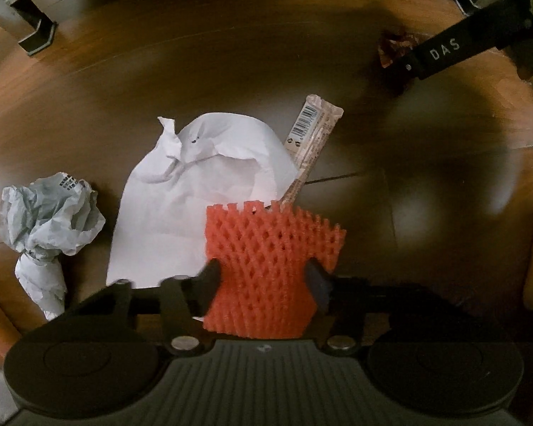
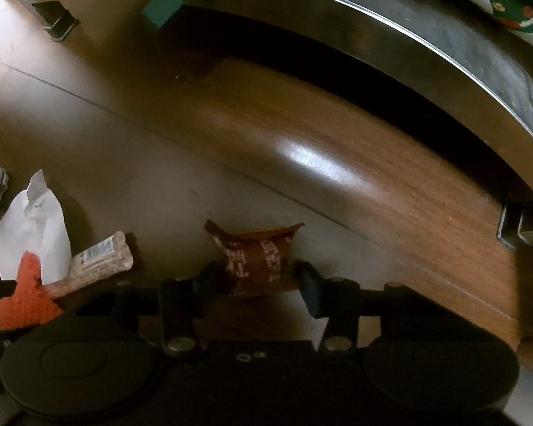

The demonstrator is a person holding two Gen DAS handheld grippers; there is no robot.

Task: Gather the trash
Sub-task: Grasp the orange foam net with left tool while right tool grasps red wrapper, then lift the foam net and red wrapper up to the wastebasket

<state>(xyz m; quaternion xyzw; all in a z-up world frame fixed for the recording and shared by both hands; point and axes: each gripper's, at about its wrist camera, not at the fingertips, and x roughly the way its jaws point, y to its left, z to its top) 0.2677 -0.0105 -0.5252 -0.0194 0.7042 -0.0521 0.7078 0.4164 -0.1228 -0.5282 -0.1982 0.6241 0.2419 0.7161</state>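
Wood-look floor [image 1: 231, 53], brown, glossy w/ glare patches; metal furniture legs [image 1: 32, 32] at top corners in left wrist view, dark curved furniture edge [image 2: 408, 56] across top of right wrist view.

L gripper [image 1: 264, 284] pointing down at floor. Its fingers [image 1: 209, 277] partly closed, pinching orange foam net sleeve [image 1: 273, 248] from both sides; mesh visibly squeezed in at the contact pts. Net lies on lower edge of white crumpled paper sheet [image 1: 195, 195]. Snack bar wrapper w/ barcode [image 1: 312, 135] pokes out from behind paper, upper right. Grey-white crumpled paper ball [image 1: 46, 220] just left of the sheet, apart from it.

R gripper [image 2: 256, 277] also pointing down. Fingers [image 2: 309, 284] partly closed, pressed on either side of brown crumpled wrapper w/ pale print [image 2: 259, 259], which sits on floor. Same wrapper seen far upper right in left wrist view, behind the other gripper's black arm marked DAS [image 1: 462, 49].

Both trash pieces at floor level, not clearly lifted
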